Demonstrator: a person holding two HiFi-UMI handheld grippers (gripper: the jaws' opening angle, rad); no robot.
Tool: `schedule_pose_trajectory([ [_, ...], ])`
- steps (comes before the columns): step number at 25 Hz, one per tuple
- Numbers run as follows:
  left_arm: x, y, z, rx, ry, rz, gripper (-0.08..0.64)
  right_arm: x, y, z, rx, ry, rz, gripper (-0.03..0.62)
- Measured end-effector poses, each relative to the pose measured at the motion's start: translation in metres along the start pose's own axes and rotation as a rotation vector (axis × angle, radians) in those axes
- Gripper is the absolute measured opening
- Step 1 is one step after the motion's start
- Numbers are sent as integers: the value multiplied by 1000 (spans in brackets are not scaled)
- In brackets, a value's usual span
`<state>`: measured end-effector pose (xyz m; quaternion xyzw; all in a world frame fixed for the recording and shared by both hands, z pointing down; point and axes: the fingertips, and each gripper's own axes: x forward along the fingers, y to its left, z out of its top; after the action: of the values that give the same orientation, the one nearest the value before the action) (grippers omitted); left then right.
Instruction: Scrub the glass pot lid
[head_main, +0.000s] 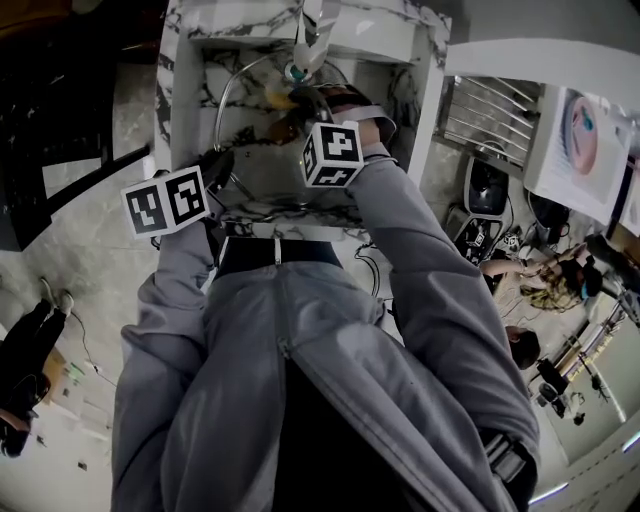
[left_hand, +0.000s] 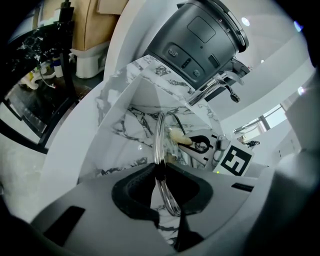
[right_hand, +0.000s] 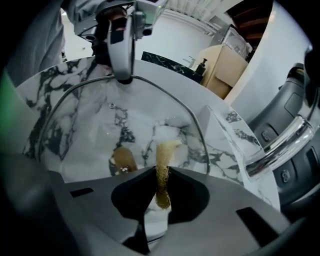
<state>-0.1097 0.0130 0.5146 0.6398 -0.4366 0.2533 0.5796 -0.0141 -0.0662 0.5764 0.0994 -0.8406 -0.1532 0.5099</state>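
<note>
Kitchen corner: marble sink (head_main: 172, 110), chrome tap (right_hand: 122, 50)

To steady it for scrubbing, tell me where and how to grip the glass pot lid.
Grip its thin rim edge-on, from the near side, as the left gripper does: the glass pot lid stands on edge in the marble sink, so the rim slips between the fingers and both faces stay free for scrubbing.

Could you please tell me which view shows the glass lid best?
The right gripper view: the lid faces it, nearly whole. The left gripper view shows it only edge-on, clamped in the left tongs; the head view shows just part of its rim.
</note>
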Motion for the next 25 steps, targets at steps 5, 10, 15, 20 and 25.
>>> schedule_pose_trajectory([
  [5, -1, 0, -1, 3, -3, 3, 74, -15, 44, 7, -20, -3, 102, 57],
  [10, -2, -2, -1, 5, -6, 4, 74, -32, 75, 18, -16, -29, 177, 57],
  [15, -1, -1, -2, 6, -8, 8, 74, -48, 106, 24, 2, -42, 275, 57],
  [20, -2, -1, -2, 6, -11, 14, 72, -67, 141, 32, -35, -54, 409, 57],
  [25, -1, -1, -2, 11, -11, 16, 71, -81, 163, 39, 15, -76, 571, 57],
])
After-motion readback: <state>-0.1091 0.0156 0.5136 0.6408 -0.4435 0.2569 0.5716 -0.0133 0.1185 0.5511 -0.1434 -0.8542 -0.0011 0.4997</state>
